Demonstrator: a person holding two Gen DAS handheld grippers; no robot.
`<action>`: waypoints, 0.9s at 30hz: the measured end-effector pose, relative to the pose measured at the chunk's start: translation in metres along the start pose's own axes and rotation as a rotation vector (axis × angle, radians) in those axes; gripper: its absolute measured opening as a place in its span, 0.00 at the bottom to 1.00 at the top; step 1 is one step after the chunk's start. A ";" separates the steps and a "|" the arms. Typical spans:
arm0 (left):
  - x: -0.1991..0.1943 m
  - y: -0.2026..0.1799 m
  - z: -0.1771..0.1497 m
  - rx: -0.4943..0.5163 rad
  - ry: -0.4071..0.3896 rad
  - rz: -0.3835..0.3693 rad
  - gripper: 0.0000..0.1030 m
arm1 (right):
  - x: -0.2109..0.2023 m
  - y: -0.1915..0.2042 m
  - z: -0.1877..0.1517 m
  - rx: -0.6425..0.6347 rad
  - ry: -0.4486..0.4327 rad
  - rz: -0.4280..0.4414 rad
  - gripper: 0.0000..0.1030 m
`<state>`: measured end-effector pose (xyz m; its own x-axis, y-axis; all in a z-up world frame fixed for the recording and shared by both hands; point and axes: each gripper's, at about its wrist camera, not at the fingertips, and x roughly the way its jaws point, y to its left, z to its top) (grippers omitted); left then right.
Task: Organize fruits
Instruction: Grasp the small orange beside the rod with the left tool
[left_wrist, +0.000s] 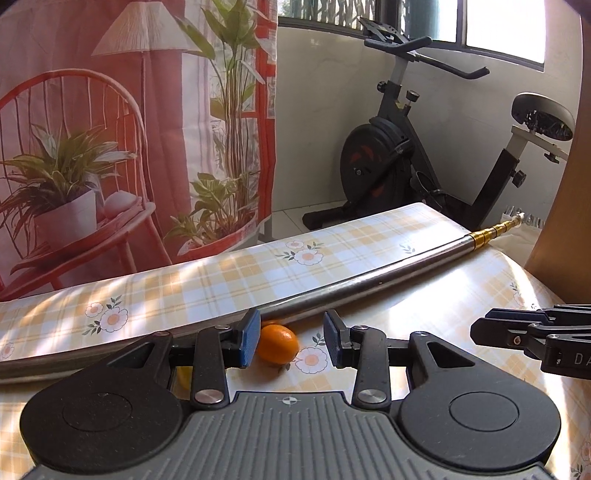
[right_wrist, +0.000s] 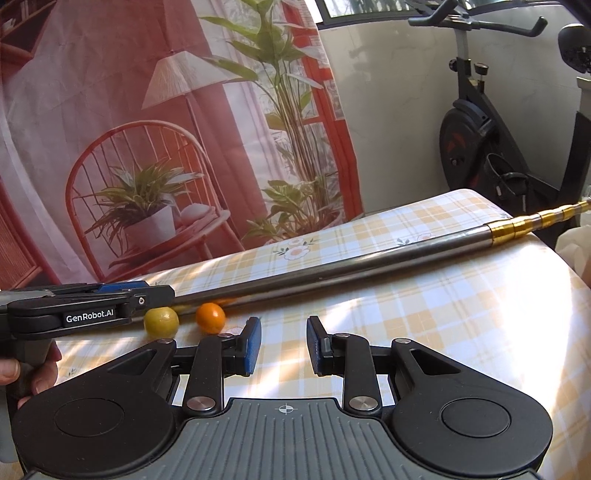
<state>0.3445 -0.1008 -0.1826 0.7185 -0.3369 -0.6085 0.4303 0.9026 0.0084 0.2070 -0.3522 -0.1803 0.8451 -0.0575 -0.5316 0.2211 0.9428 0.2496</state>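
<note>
A small orange fruit (left_wrist: 277, 342) lies on the checked tablecloth just ahead of my left gripper (left_wrist: 291, 339), close to the left blue pad; the jaws stand apart around it without touching. In the right wrist view the same orange fruit (right_wrist: 210, 317) sits beside a yellow-green fruit (right_wrist: 161, 322), both against a long metal pole (right_wrist: 369, 264). A sliver of the yellow-green fruit (left_wrist: 183, 376) shows behind my left finger. My right gripper (right_wrist: 283, 345) is open over bare cloth, to the right of the fruits. The left gripper (right_wrist: 110, 302) enters that view from the left, held by a hand.
The metal pole (left_wrist: 332, 291) with a gold telescopic tip runs across the table (left_wrist: 461, 295), whose flowered plaid cloth rises behind it. A printed fabric backdrop (left_wrist: 129, 129) hangs at the back. An exercise bike (left_wrist: 406, 147) stands beyond the table's far right.
</note>
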 end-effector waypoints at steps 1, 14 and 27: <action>0.007 0.000 0.000 -0.001 0.014 0.000 0.38 | 0.002 -0.003 -0.001 0.001 0.004 -0.006 0.25; 0.069 0.017 0.001 -0.065 0.158 0.018 0.44 | 0.029 -0.023 -0.015 0.053 0.067 -0.012 0.25; 0.086 0.016 -0.003 -0.082 0.221 0.023 0.40 | 0.033 -0.025 -0.018 0.070 0.086 -0.008 0.25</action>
<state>0.4117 -0.1145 -0.2377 0.5871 -0.2570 -0.7676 0.3626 0.9313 -0.0345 0.2208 -0.3718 -0.2189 0.7989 -0.0335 -0.6006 0.2636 0.9170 0.2994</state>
